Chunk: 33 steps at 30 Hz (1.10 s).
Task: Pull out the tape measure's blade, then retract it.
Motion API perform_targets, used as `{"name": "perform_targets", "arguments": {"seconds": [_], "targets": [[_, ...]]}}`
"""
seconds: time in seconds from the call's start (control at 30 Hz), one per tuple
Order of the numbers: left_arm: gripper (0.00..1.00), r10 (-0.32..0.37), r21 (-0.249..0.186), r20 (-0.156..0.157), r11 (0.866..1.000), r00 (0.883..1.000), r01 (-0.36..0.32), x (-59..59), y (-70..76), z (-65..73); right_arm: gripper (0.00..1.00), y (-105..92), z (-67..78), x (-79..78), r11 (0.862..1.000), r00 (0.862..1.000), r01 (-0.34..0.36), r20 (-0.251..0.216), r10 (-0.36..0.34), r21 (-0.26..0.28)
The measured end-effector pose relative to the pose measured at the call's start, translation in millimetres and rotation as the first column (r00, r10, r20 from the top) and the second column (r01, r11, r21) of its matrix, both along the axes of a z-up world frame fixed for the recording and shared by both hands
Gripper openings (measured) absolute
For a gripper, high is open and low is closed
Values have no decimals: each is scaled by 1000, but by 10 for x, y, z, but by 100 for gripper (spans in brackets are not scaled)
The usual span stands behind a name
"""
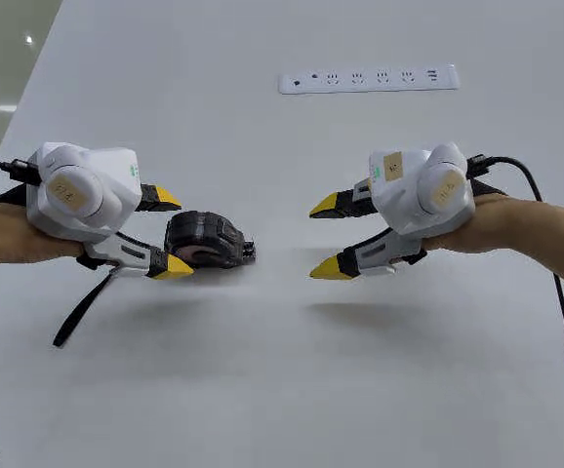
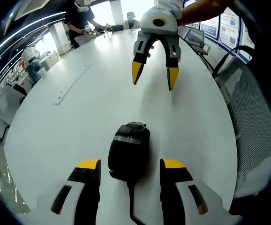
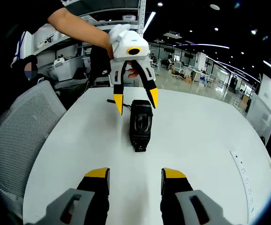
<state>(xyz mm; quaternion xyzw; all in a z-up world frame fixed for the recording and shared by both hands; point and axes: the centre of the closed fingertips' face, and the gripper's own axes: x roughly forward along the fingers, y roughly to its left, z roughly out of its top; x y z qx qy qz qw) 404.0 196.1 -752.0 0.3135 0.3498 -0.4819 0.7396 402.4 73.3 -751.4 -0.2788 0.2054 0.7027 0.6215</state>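
L claw point(image 1: 172, 232) open astride tape measure point(image 1: 209, 241); R claw point(image 1: 326, 237) open.

The tape measure point(image 1: 207, 239) is seen in black. The left gripper point(image 1: 173, 232) and right gripper point(image 1: 326, 239) are cased in white, with black jaws tipped yellow. The tabletop point(image 1: 282, 390) and power strip point(image 1: 368, 78) are coloured white.

Between my left gripper point(image 1: 172, 232) and my right gripper point(image 1: 323, 239) the table point(image 1: 282, 390) is bare, an open lane from near to far. The tape point(image 1: 207, 239) sits between my left jaws, with a gap on each side. My right jaws are spread, with free space between them. A power strip point(image 1: 368, 78) lies far off, well apart. A strap point(image 1: 85, 307) trails near left.
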Motion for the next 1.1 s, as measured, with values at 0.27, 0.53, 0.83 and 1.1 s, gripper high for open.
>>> {"name": "perform_targets", "arguments": {"seconds": [0.27, 0.53, 0.83, 1.1], "targets": [[40, -50, 41, -17, 998, 999, 51, 31, -20, -89, 35, 155, -62, 45, 1000, 1000, -19, 4, 19, -10], [31, -51, 61, -30, 997, 998, 53, 37, 8, -146, 30, 273, -159, 62, 999, 999, -37, 13, 38, -33], [28, -46, 46, -36, 998, 998, 48, 39, -7, -151, 25, 381, -234, 116, 999, 999, -33, 0, 33, -41], [26, -44, 48, -46, 998, 998, 47, 39, -6, -142, 23, 478, -337, 67, 997, 998, -55, -21, 54, -51]]}}
